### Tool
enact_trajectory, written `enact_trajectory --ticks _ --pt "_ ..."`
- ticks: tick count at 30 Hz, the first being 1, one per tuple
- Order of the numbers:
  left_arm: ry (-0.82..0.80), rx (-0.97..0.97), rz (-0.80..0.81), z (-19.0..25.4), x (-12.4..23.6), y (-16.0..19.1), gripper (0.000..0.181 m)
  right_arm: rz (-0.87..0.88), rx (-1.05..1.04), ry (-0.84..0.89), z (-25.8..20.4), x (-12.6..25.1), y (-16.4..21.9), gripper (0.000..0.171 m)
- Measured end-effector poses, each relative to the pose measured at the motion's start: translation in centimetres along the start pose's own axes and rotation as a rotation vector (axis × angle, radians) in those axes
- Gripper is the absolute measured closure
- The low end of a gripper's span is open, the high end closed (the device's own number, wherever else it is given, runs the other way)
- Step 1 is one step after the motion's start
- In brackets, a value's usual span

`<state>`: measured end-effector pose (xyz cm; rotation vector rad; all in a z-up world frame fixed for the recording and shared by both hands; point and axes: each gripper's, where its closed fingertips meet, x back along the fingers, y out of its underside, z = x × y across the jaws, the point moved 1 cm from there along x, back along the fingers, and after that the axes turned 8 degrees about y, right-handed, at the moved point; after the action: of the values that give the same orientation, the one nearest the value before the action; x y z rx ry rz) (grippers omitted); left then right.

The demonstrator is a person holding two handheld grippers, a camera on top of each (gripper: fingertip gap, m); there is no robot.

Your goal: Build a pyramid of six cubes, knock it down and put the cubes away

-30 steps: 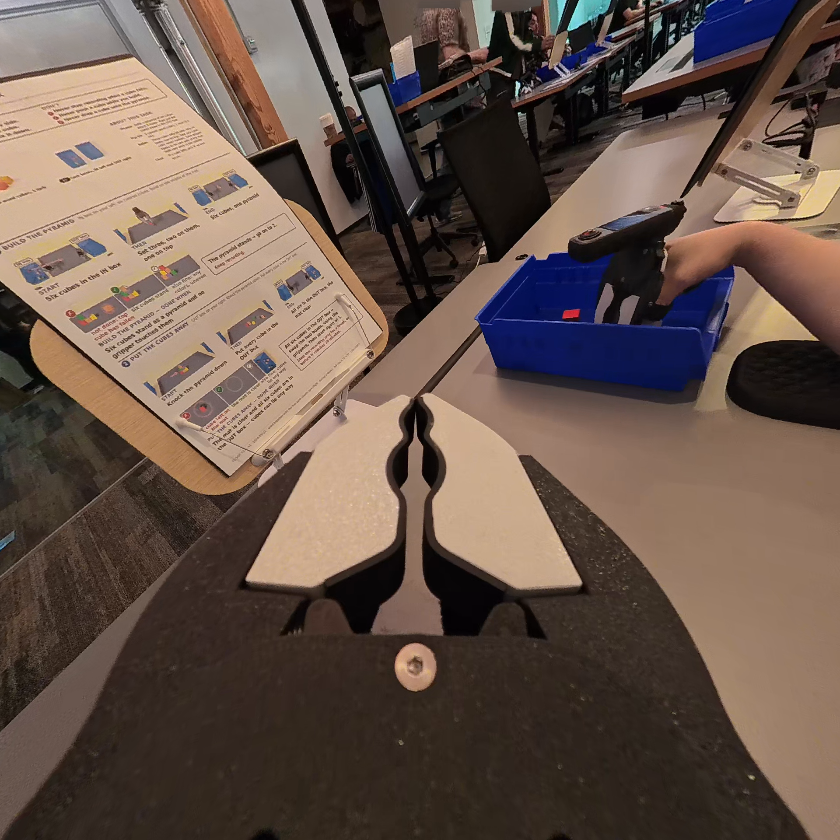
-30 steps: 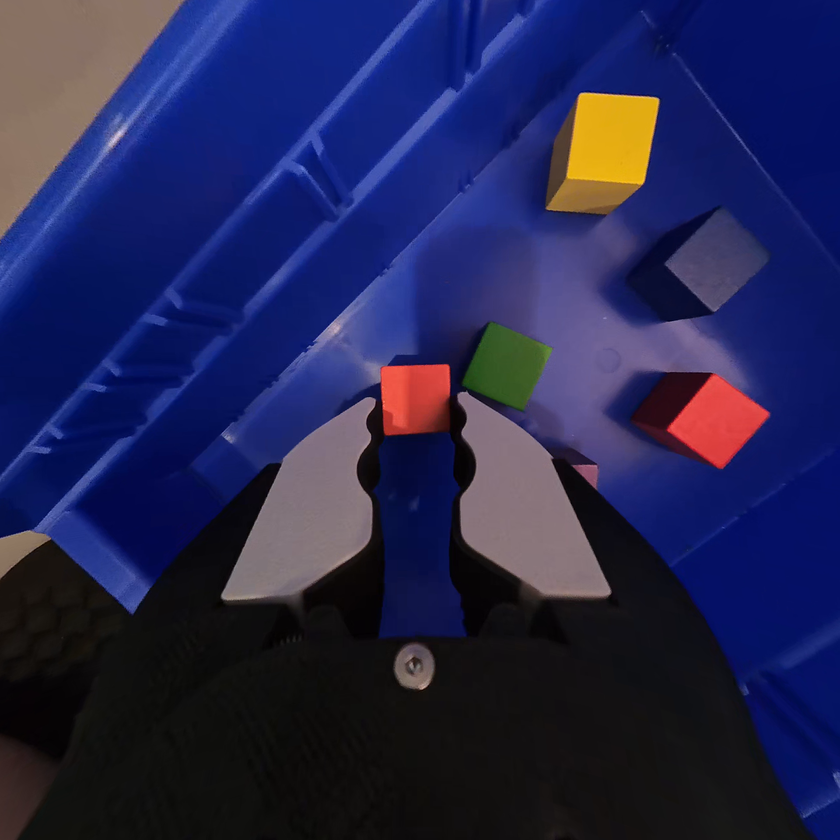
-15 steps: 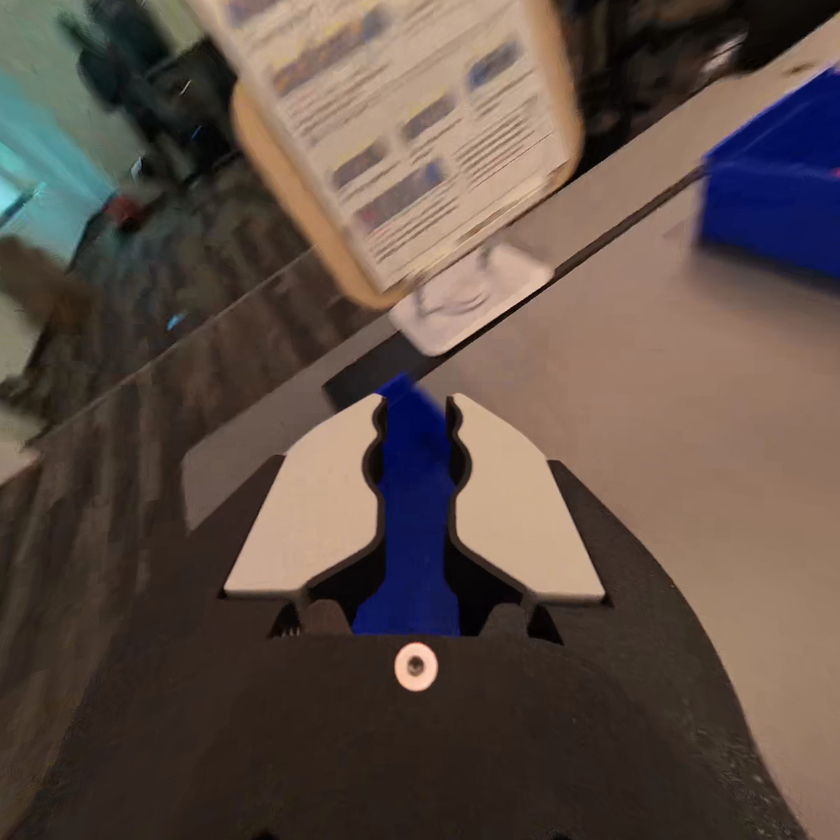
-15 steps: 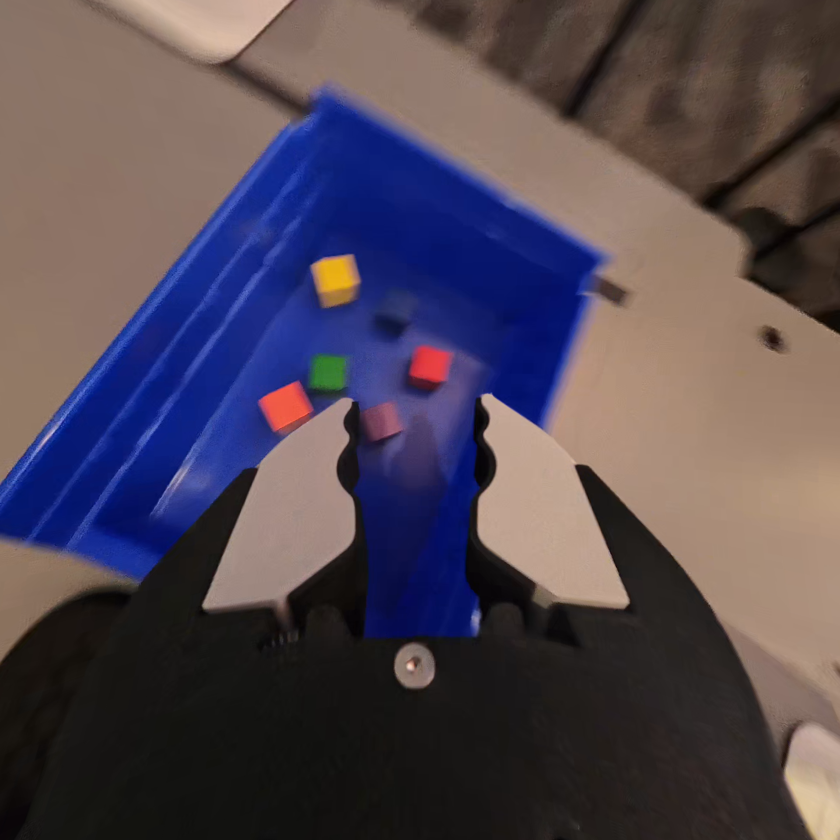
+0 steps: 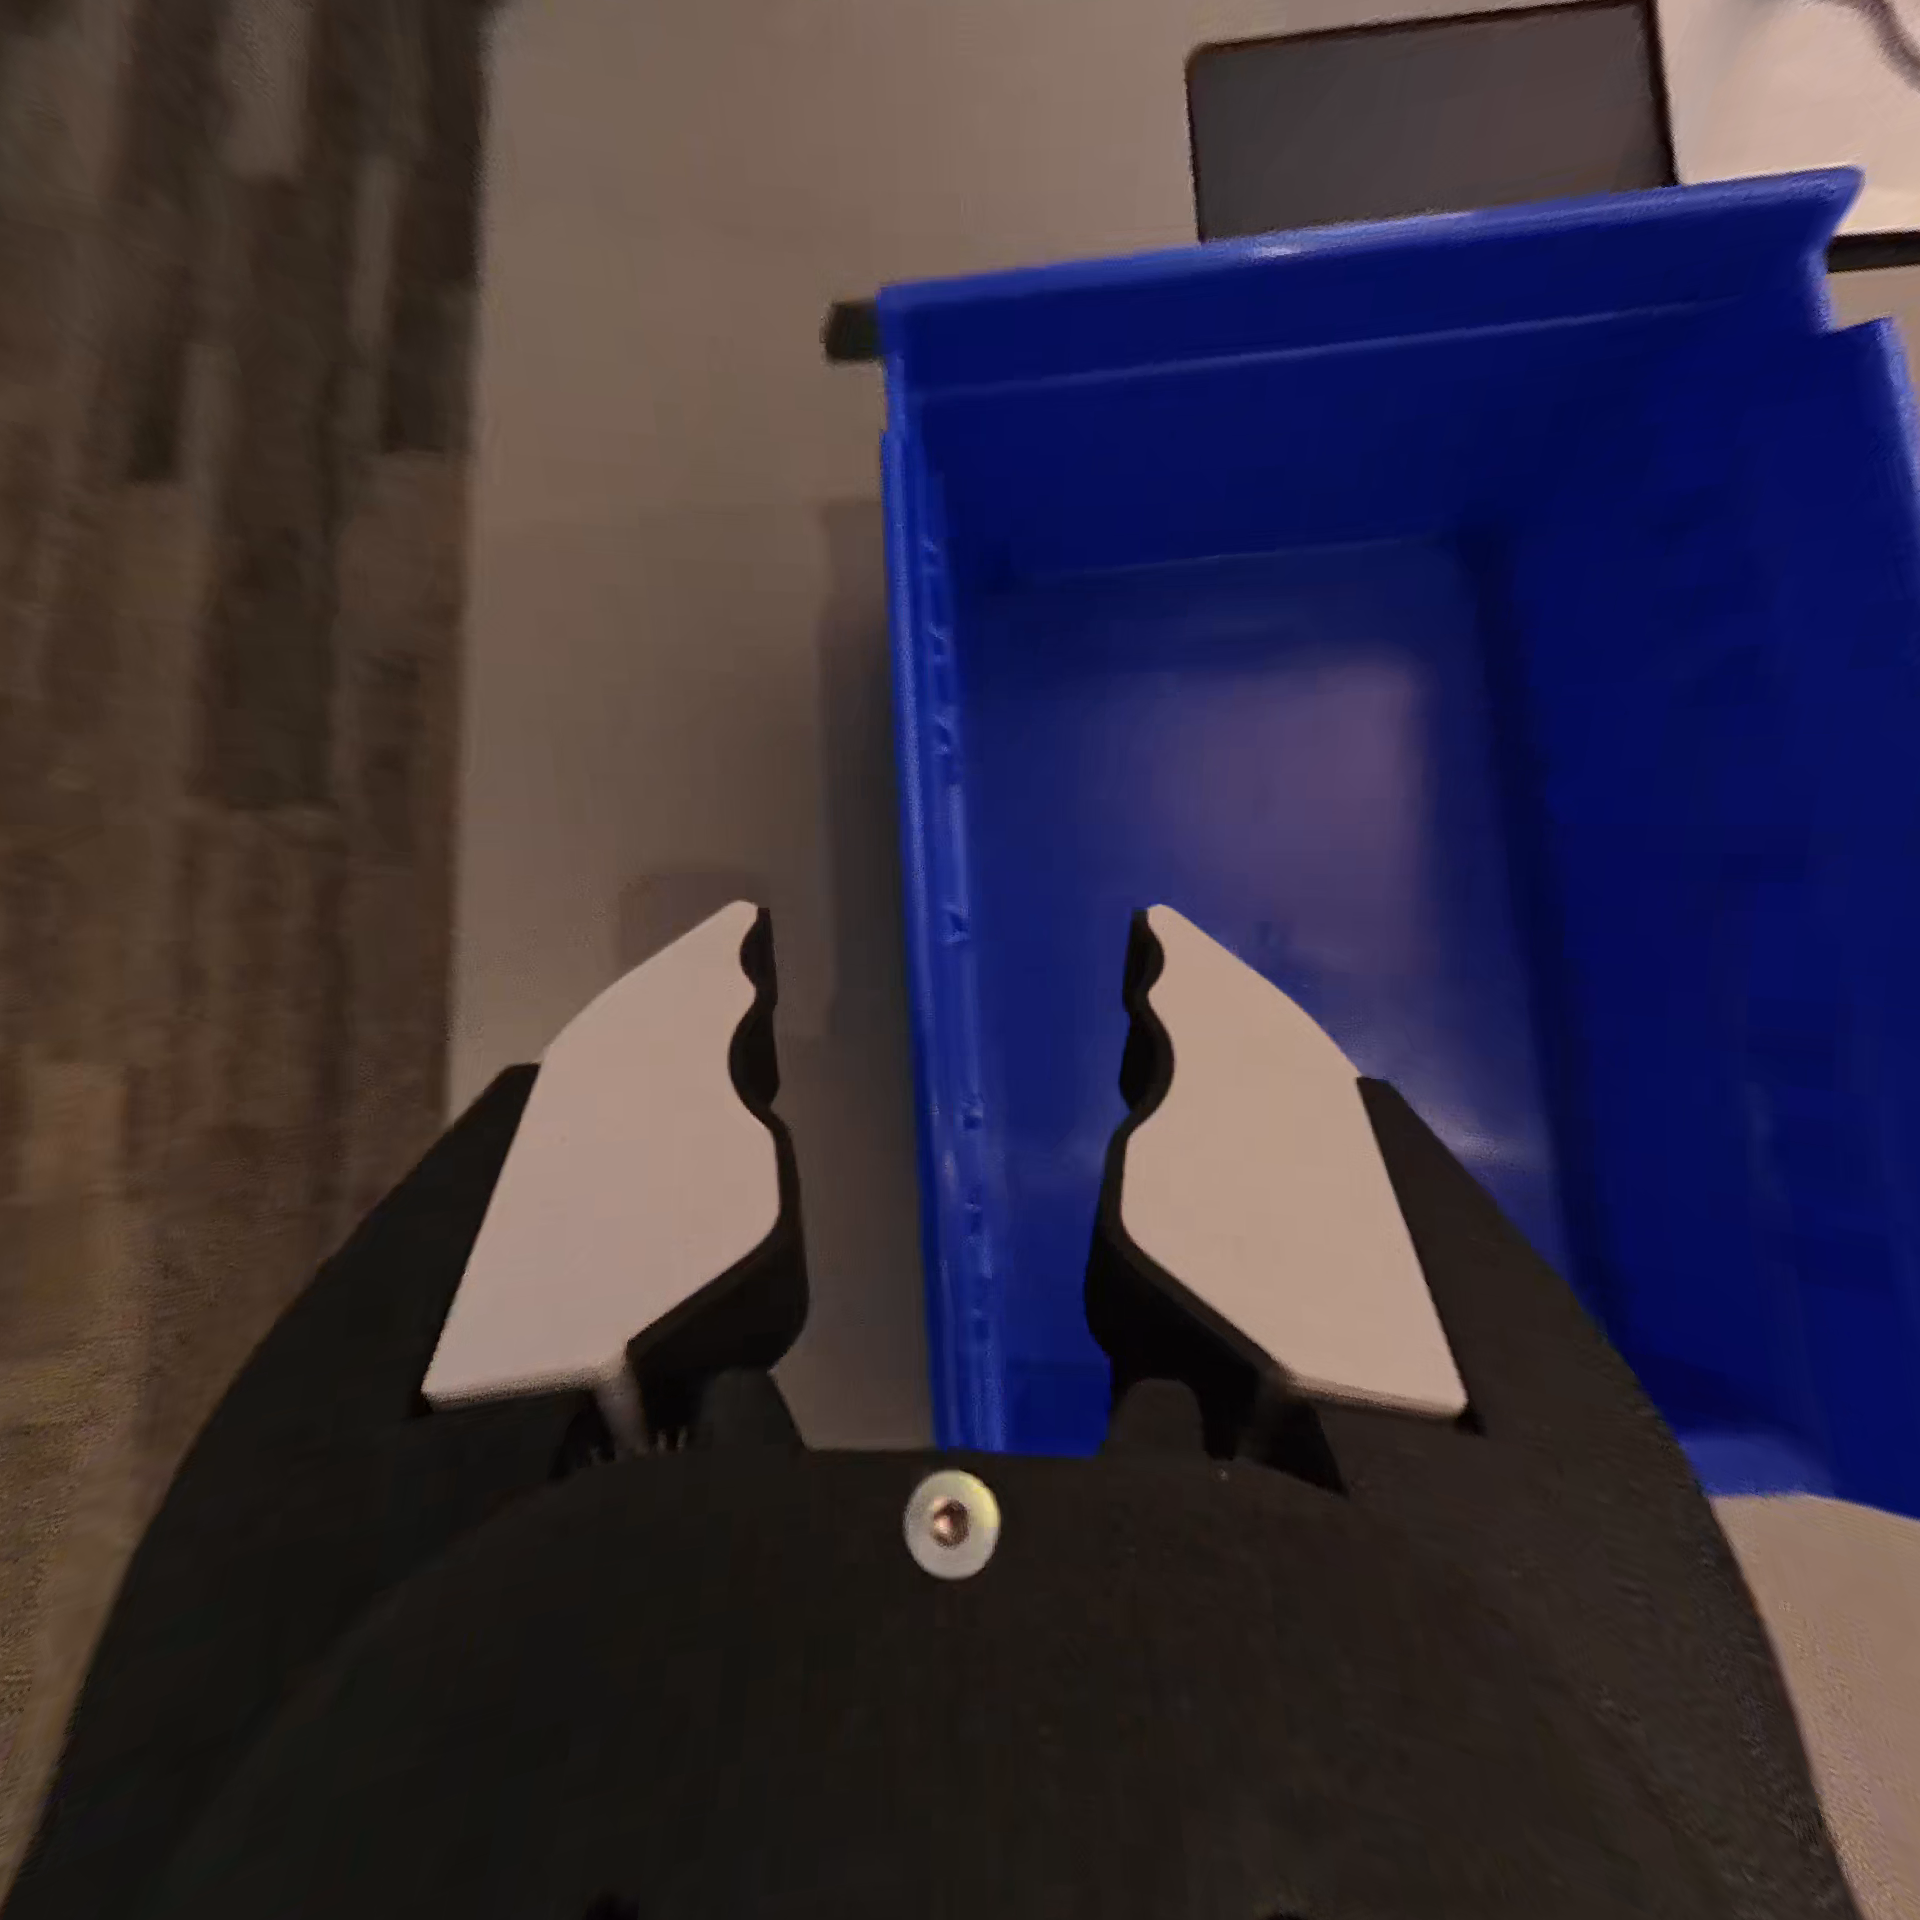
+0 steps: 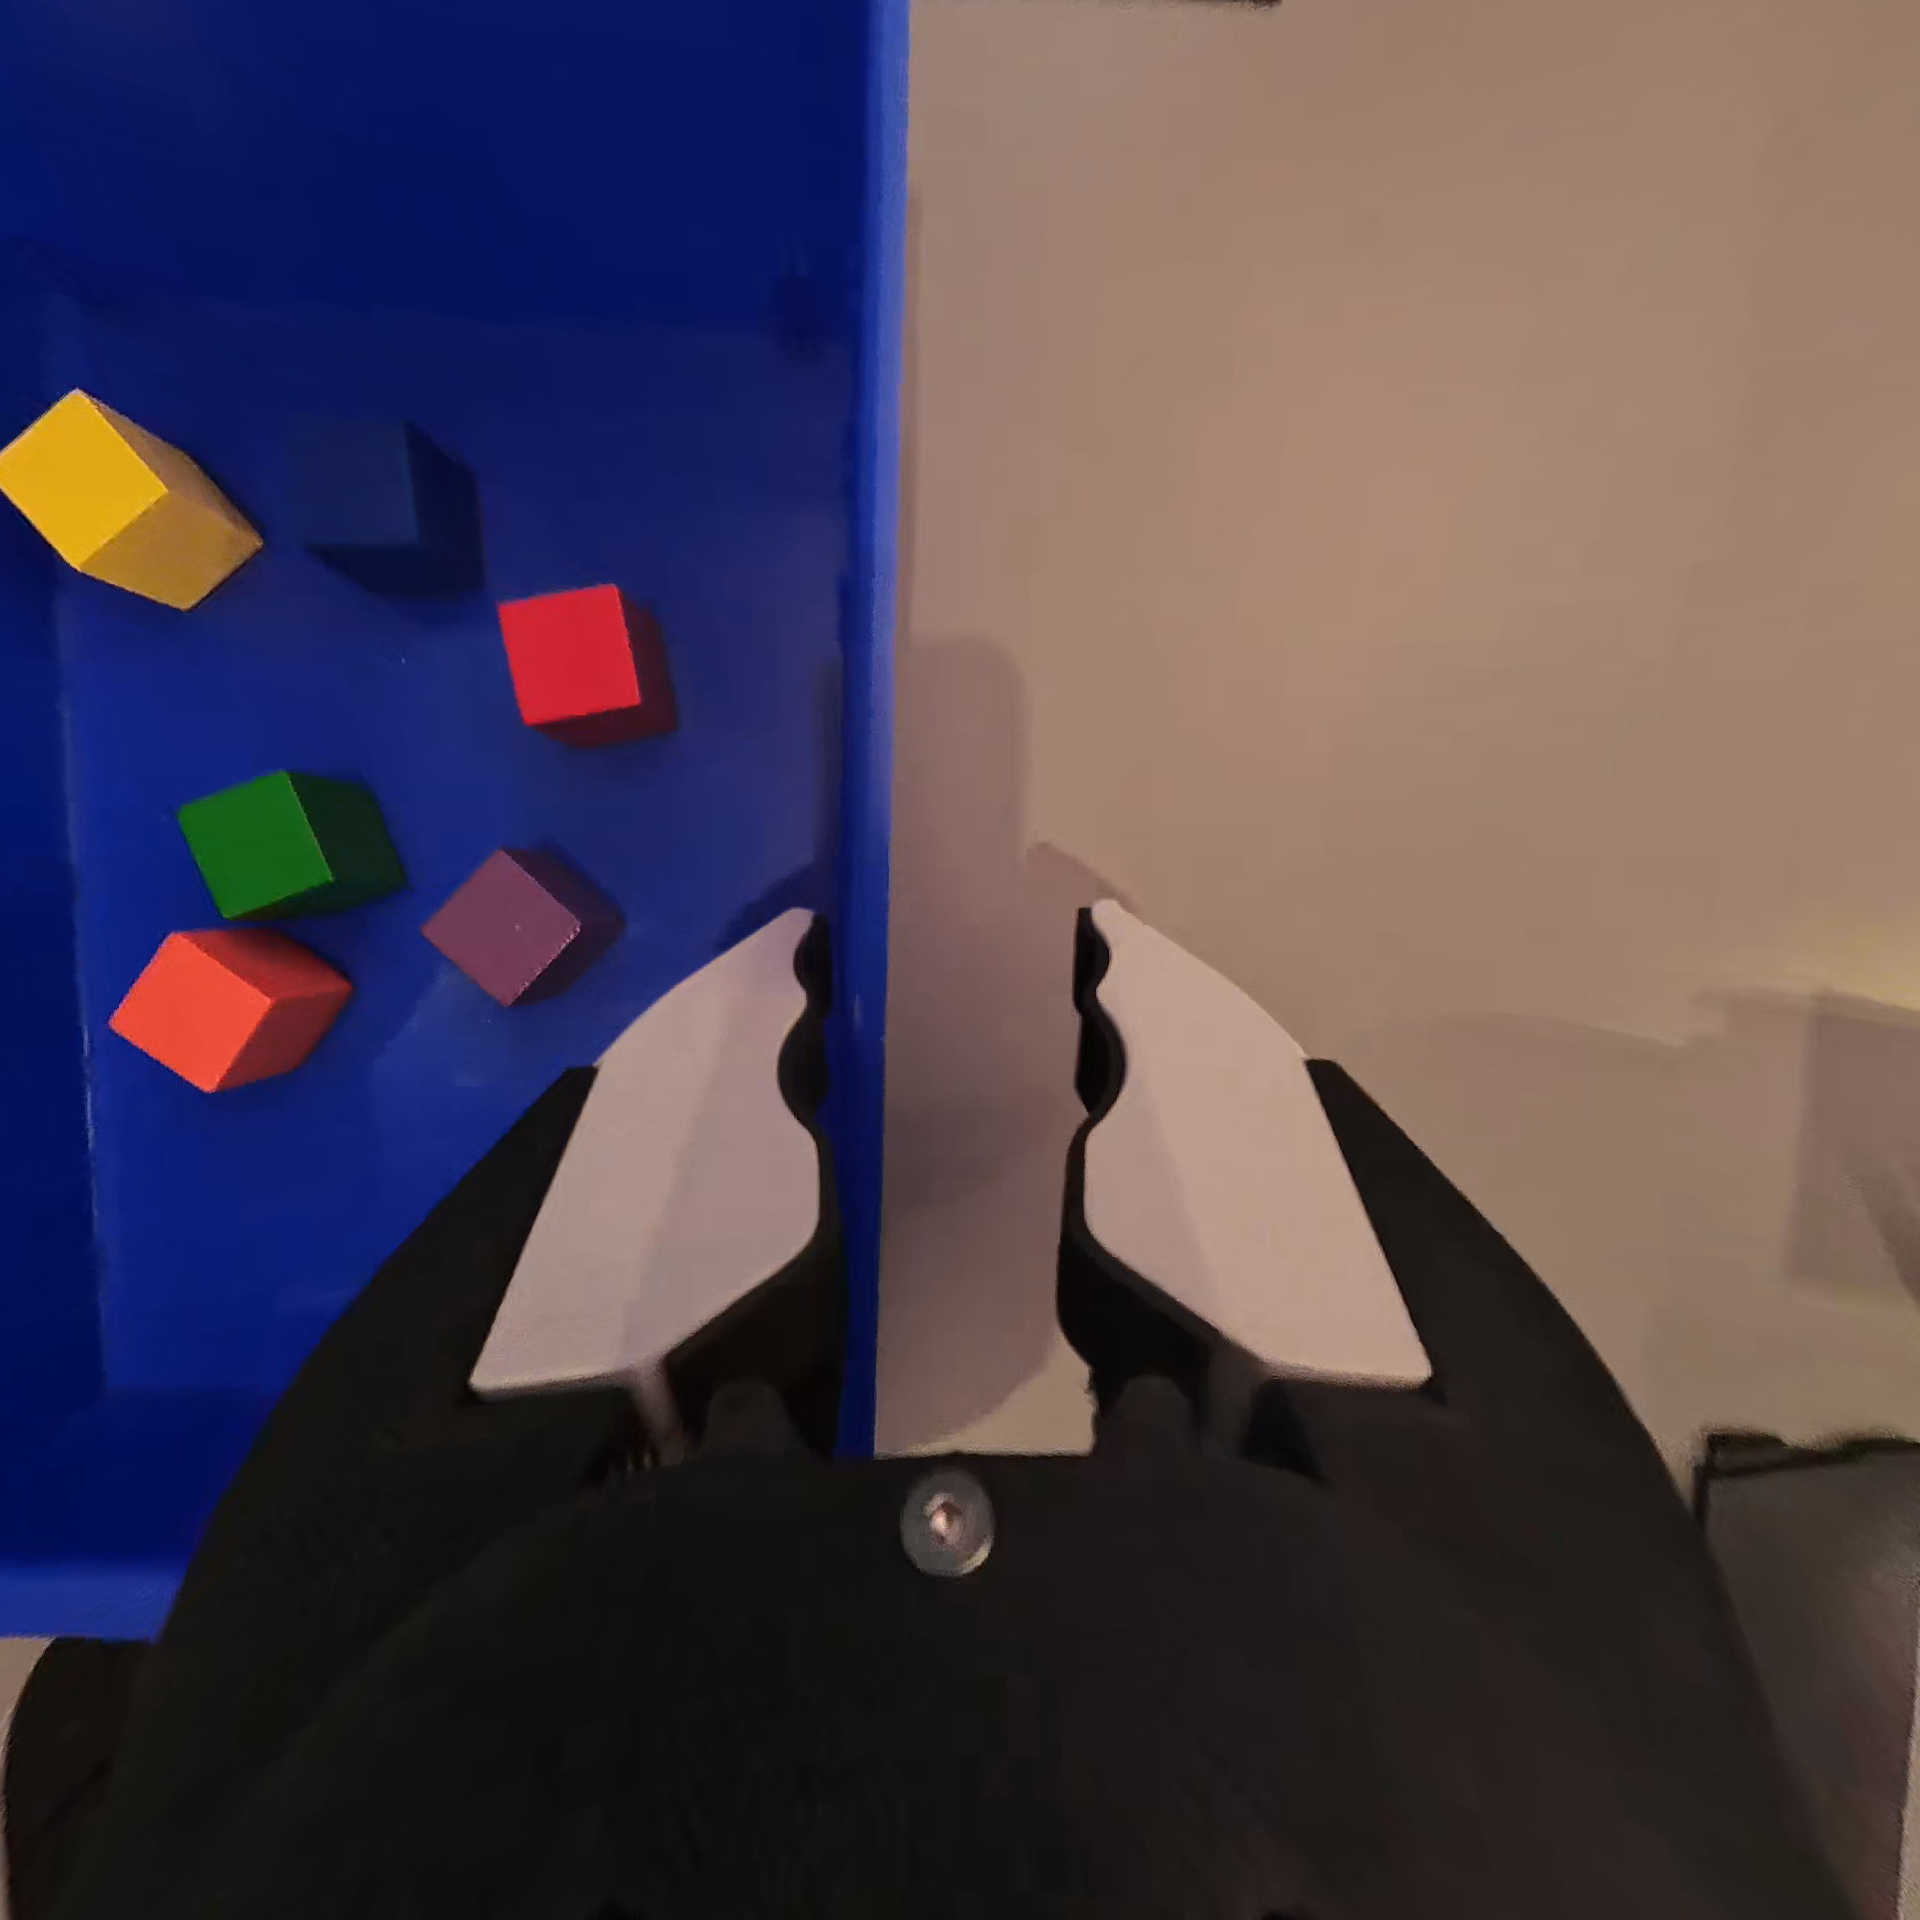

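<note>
In the right wrist view a blue bin (image 6: 868, 416) holds several cubes: yellow (image 6: 104, 488), dark blue (image 6: 364, 488), red (image 6: 571, 655), green (image 6: 265, 842), purple (image 6: 504, 925) and orange (image 6: 208, 1003). My right gripper (image 6: 948, 920) is open and holds nothing. It hovers over the bin's right wall, which passes between its fingers. In the left wrist view my left gripper (image 5: 948, 920) is open and holds nothing. It hovers over the left wall of a second blue bin (image 5: 935, 727), whose visible inside is bare.
The grey tabletop (image 6: 1403, 520) lies to the right of the cube bin. Left of the second bin the table edge (image 5: 457, 727) drops to carpet (image 5: 208, 623). A dark flat panel (image 5: 1423, 114) lies behind that bin. A black object (image 6: 1808, 1507) sits at the lower right. The left gripper's tips are roughly 85 cm from the right gripper's.
My right gripper let go of the orange cube, rose out of the bin and moved over its right wall. My left gripper opened from shut and swung down over the second bin.
</note>
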<state>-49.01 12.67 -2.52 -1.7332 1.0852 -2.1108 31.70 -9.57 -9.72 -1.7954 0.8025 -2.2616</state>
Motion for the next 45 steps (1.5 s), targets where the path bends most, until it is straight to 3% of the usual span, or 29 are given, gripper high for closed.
enact_trajectory --ticks 7,18,27,36,45 --pt "-0.048 0.076 -0.236 -1.4 -2.0 3.6 0.129 -0.127 0.034 -0.148 -2.3 -0.2 1.1 0.163" --pt "0.041 0.122 -0.38 -0.6 -3.7 6.2 0.175 -0.223 0.014 -0.138 -3.5 0.4 1.9 0.163" --pt "0.099 0.058 -0.407 2.1 -4.5 5.6 0.177 -0.214 0.05 -0.163 -6.0 0.4 1.1 0.163" --pt "0.129 -0.138 -0.519 8.6 -5.0 5.5 0.172 -0.219 0.166 -0.172 -11.7 0.8 0.1 0.163" --pt "0.197 -0.253 -0.522 15.3 -6.2 4.8 0.172 -0.22 0.241 -0.166 -18.2 1.7 -0.2 0.162"
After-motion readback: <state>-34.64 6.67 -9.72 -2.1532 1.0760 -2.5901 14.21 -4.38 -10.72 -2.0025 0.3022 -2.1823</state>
